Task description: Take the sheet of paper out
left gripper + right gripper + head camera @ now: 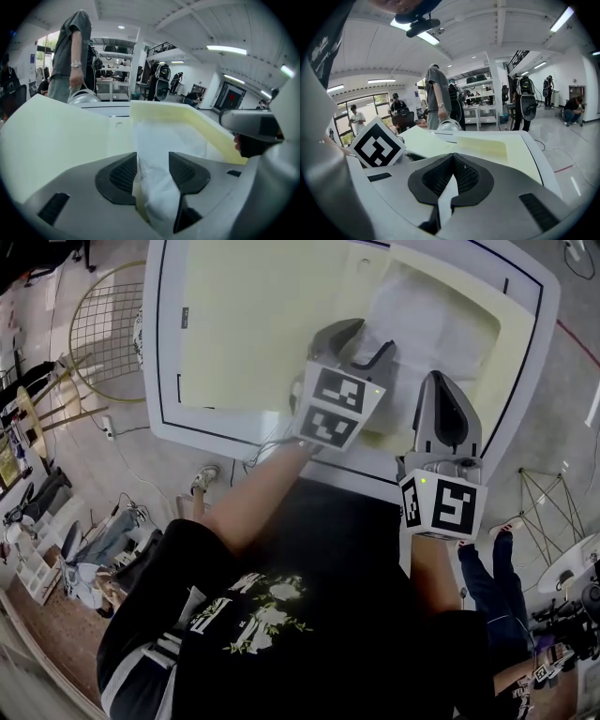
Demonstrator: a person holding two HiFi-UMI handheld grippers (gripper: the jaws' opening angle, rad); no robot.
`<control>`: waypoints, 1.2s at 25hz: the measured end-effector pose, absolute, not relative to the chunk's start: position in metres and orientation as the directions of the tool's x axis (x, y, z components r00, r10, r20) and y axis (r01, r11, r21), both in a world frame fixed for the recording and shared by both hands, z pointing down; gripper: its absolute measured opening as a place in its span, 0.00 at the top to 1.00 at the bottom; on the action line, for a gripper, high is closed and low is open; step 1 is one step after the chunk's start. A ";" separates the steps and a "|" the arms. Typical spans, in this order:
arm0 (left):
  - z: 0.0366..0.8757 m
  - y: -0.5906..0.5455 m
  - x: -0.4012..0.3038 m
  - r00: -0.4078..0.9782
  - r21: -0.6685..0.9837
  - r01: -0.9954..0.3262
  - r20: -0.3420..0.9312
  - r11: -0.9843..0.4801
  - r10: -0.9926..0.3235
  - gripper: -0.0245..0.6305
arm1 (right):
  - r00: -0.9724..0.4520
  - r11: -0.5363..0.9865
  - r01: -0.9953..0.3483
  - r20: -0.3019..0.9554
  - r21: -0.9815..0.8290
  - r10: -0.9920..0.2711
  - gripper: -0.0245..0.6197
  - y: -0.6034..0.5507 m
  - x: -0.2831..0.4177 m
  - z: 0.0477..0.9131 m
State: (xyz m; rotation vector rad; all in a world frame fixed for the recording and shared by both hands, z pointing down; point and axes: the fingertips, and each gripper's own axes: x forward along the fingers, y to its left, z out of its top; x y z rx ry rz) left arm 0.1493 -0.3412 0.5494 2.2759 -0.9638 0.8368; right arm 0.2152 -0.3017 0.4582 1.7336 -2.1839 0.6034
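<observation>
Looking steeply down on a white table [167, 381] topped with a pale yellow liner [253, 324], flat on the left and sunk into a shallow bay on the right. Inside that bay, the sheet of paper [436, 320], white and crumpled, its near edge bunched up toward the two grippers. Over that near edge, the left gripper [361, 341], tilted downward, jaws spread wide. Seen along its own jaws, a raised fold of the sheet of paper [161, 140] standing between the two dark ribbed pads [123, 174], close against the left one and not visibly squeezed, with the rest of the sheet spreading back across the bay under the yellow wall. Just beside it on the right, the right gripper [439, 381], pointing more nearly level, jaws pressed together at the tips. In its own view a narrow pale sliver in the gap behind the meeting pads; paper or table, impossible to tell. Ahead of those closed jaws, only the yellow liner [487, 150] and the white table rim. Beyond the table's far side, a person in a grey shirt [70, 47], standing. On the floor left of the table, a round wire frame [103, 334].
</observation>
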 end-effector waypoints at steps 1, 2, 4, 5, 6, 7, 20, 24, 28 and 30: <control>0.550 -0.341 0.150 0.553 0.220 -0.762 0.710 -0.609 -0.435 0.64 | -0.234 0.188 -0.972 0.471 -0.145 -0.851 0.96 -0.302 0.216 0.459; 0.551 -0.341 0.150 0.550 0.214 -0.762 0.714 -0.612 -0.434 0.65 | -0.233 0.186 -0.972 0.471 -0.145 -0.850 0.96 -0.303 0.216 0.460; 0.553 -0.342 0.150 0.529 0.183 -0.765 0.726 -0.618 -0.439 0.70 | -0.233 0.184 -0.972 0.473 -0.147 -0.850 0.96 -0.303 0.217 0.460; 0.553 -0.342 0.149 0.515 0.162 -0.767 0.732 -0.621 -0.445 0.75 | -0.233 0.184 -0.972 0.473 -0.148 -0.850 0.96 -0.303 0.217 0.460; 0.553 -0.342 0.148 0.504 0.144 -0.768 0.737 -0.624 -0.450 0.79 | -0.234 0.184 -0.972 0.472 -0.149 -0.850 0.96 -0.303 0.217 0.459; 0.553 -0.343 0.147 0.496 0.130 -0.769 0.740 -0.625 -0.455 0.85 | -0.234 0.185 -0.971 0.472 -0.149 -0.850 0.96 -0.303 0.217 0.458; 0.537 -0.349 0.137 0.495 0.115 -0.785 0.707 -0.609 -0.505 0.96 | -0.239 0.197 -0.971 0.459 -0.138 -0.856 0.96 -0.301 0.211 0.454; 0.528 -0.349 0.130 0.487 0.100 -0.794 0.695 -0.600 -0.529 0.96 | -0.249 0.214 -0.968 0.441 -0.129 -0.862 0.96 -0.300 0.207 0.447; 0.519 -0.347 0.120 0.462 0.077 -0.814 0.687 -0.575 -0.561 0.96 | -0.266 0.236 -0.964 0.424 -0.124 -0.866 0.96 -0.297 0.205 0.441; 0.513 -0.343 0.113 0.446 0.075 -0.831 0.682 -0.551 -0.580 0.96 | -0.281 0.252 -0.960 0.415 -0.124 -0.865 0.96 -0.294 0.202 0.438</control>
